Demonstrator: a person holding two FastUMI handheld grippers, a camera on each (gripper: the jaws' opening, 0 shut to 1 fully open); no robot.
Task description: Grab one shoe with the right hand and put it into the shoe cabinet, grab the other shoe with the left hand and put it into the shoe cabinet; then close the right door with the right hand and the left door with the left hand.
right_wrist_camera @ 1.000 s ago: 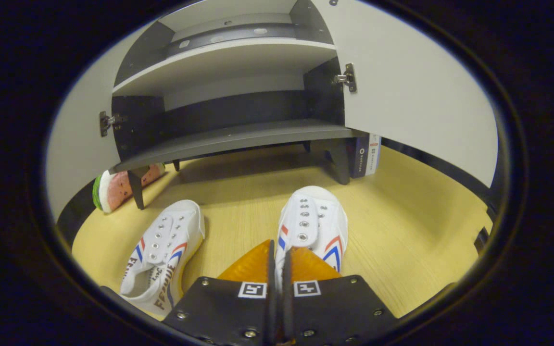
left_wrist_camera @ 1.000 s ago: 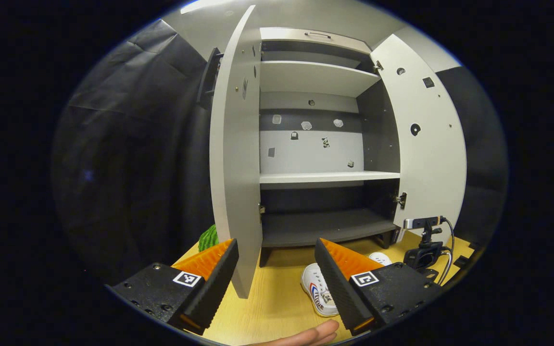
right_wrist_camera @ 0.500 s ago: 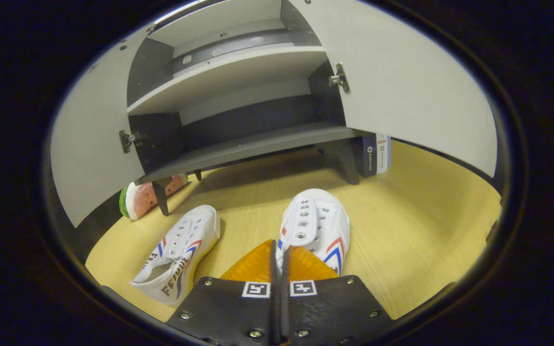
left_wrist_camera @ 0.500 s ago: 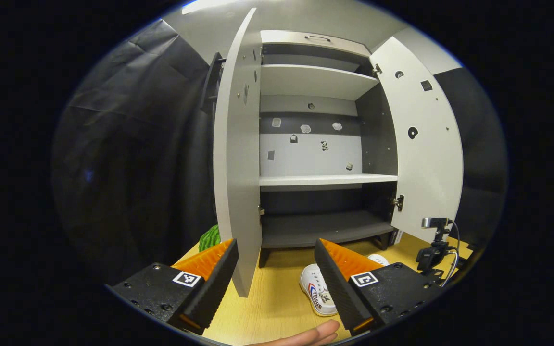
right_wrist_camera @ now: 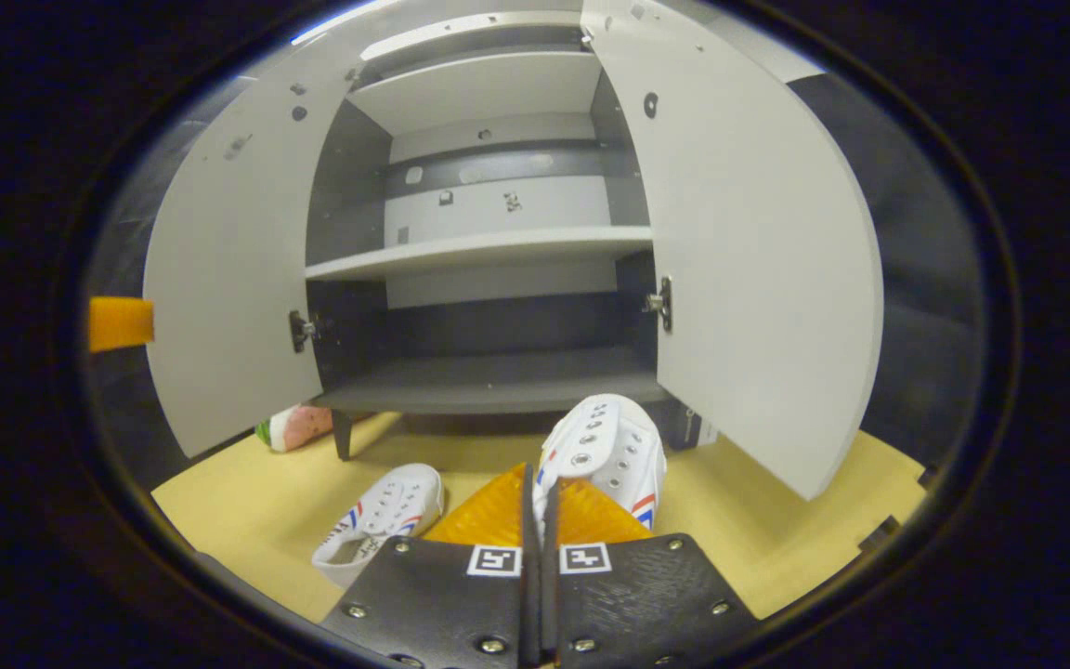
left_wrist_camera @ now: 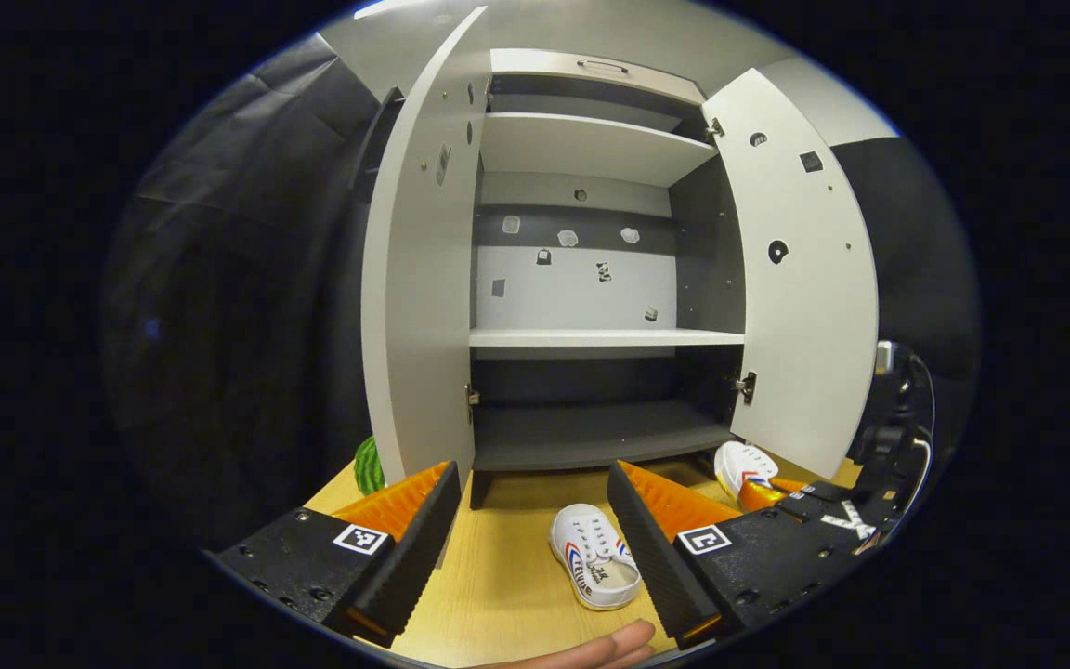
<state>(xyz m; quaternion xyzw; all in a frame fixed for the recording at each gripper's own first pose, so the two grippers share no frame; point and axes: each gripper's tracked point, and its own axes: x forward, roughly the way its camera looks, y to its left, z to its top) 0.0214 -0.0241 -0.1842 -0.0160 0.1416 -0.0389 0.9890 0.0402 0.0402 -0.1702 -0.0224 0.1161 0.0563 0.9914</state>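
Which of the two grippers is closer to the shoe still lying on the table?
Left. The left gripper hangs open just above the lying shoe; the right gripper, holding the other shoe, is farther off.

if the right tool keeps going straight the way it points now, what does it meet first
Probably the cabinet's bottom shelf. The right tool, shut on a shoe, points between the open doors, and nothing shows in between. Depth is unclear, so the shoe's toe may meet the shelf's front edge.

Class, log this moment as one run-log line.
right gripper: shut on white shoe, lifted toward shoe cabinet | left gripper: open, idle | second shoe: on table | doors: open
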